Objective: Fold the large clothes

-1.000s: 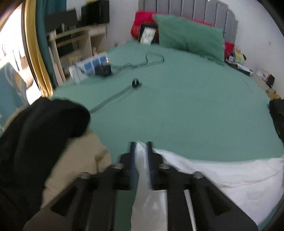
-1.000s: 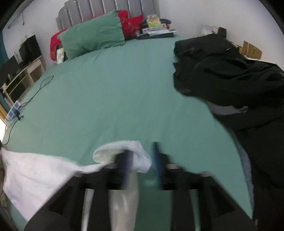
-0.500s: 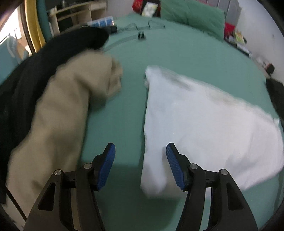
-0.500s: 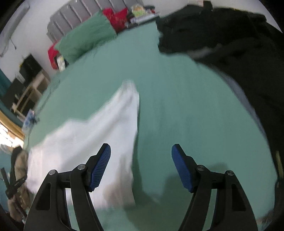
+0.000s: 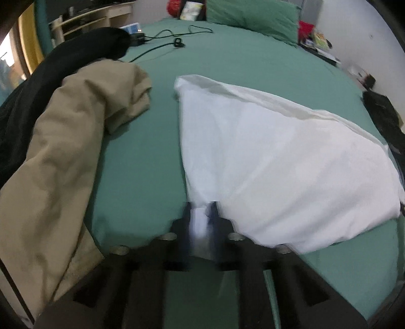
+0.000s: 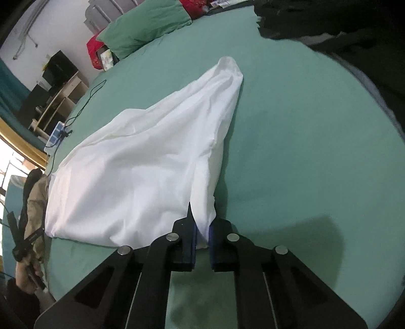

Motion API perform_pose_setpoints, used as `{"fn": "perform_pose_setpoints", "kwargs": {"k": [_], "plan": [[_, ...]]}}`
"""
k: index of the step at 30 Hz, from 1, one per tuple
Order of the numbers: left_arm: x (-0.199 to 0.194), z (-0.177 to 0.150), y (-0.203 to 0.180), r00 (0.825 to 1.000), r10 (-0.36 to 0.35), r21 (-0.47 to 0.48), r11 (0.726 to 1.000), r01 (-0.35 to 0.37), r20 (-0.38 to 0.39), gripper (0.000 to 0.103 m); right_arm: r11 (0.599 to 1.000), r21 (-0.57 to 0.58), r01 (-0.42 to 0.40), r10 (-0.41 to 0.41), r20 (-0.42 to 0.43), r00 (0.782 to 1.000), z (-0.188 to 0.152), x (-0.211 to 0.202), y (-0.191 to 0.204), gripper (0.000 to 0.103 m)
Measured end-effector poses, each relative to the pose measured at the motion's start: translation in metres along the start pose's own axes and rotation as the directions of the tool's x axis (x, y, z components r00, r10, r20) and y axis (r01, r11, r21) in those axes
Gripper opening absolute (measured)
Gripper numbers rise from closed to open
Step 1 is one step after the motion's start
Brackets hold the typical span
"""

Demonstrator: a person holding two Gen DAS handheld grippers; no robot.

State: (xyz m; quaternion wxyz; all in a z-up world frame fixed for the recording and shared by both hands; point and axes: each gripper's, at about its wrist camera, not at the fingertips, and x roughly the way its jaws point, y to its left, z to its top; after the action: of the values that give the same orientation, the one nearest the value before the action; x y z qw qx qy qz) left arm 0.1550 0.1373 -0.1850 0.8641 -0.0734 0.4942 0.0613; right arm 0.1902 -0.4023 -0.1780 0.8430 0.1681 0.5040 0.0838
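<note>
A large white garment (image 5: pixel 278 157) lies spread on the green bed (image 5: pixel 240 58), folded over on itself. My left gripper (image 5: pixel 201 215) is shut on its near left corner, with white cloth pinched between the blurred fingers. In the right wrist view the same white garment (image 6: pixel 141 164) runs back to a point, and my right gripper (image 6: pixel 201 227) is shut on its near right corner, cloth between the blue pads (image 6: pixel 193 235).
A tan garment (image 5: pixel 65 151) and a black one (image 5: pixel 76 55) are heaped at the bed's left. More black clothes (image 6: pixel 354 45) lie at the right. A cable and charger (image 5: pixel 174 44), green pillow (image 5: pixel 250 17) and wooden shelves (image 5: pixel 88 20) lie beyond.
Half a second ago both grippers were open above the garment's near edge. Both have since come down and shut on its near corners.
</note>
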Motion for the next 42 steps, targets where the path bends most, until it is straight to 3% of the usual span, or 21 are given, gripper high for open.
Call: {"fn": "perform_pose_setpoints", "kwargs": {"k": [10,18,26,29,31,34,38,39,42], "plan": [[-0.056,-0.029,-0.005,0.999,-0.034,-0.011,0.999,0.035,0.039,0.006,0.996,-0.019,0.089,-0.087,0.059,0.994,-0.033,-0.052,-0.002,0.006],[-0.074,-0.073,-0.011,0.999,-0.050,-0.020,0.999,0.050,-0.016,0.006,0.988,-0.004,0.157,-0.156,0.052,0.986,-0.066,-0.079,-0.015,0.006],[-0.074,-0.090,-0.008,0.994,-0.075,-0.059,0.996,0.070,-0.079,0.007,0.978,-0.019,0.210,-0.210,0.017,0.978,-0.093,-0.086,-0.019,0.007],[-0.073,-0.089,-0.006,0.995,-0.054,-0.062,0.997,0.048,-0.089,0.018,0.976,0.002,0.218,-0.218,0.011,0.976,-0.093,-0.086,-0.022,0.012],[-0.079,-0.086,-0.007,0.998,-0.005,-0.044,0.999,0.003,-0.057,0.038,0.972,0.015,0.236,-0.237,0.028,0.971,-0.089,-0.091,-0.019,0.016],[-0.089,-0.078,-0.008,1.000,0.013,-0.038,0.999,-0.013,-0.004,0.042,0.962,0.016,0.273,-0.273,0.123,0.954,-0.079,-0.109,-0.004,0.027],[-0.090,-0.057,-0.021,1.000,-0.019,-0.017,1.000,0.019,0.018,0.045,0.976,-0.044,0.215,-0.201,0.211,0.957,-0.056,-0.116,0.023,0.045],[-0.087,-0.050,-0.027,0.999,-0.037,-0.007,0.999,0.038,0.014,0.046,0.979,-0.083,0.188,-0.167,0.206,0.964,-0.050,-0.109,0.032,0.049],[-0.070,-0.035,-0.046,0.997,-0.080,0.012,0.997,0.080,-0.019,0.046,0.988,-0.136,0.079,-0.061,0.130,0.990,-0.035,-0.079,0.048,0.049]]}}
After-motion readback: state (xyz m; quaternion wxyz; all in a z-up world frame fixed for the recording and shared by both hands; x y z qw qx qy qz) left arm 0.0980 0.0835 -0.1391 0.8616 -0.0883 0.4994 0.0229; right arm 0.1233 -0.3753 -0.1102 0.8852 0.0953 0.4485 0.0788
